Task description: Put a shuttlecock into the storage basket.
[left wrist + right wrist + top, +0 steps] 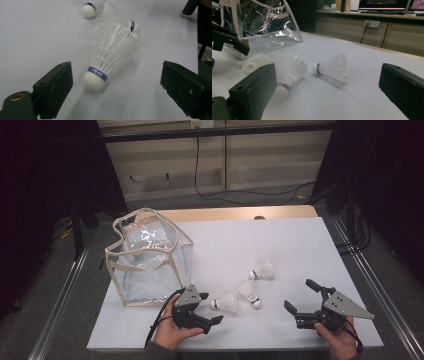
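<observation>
Shuttlecock (107,62): white feathers, blue band, white cork.

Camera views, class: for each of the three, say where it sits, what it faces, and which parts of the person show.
High view: above the table, looking down; both hands, left gripper and right gripper show.
Left gripper view: rides that gripper, facing the nearest shuttlecock.
Right gripper view: rides that gripper, facing the clear bag.
All share three shuttlecocks.
</observation>
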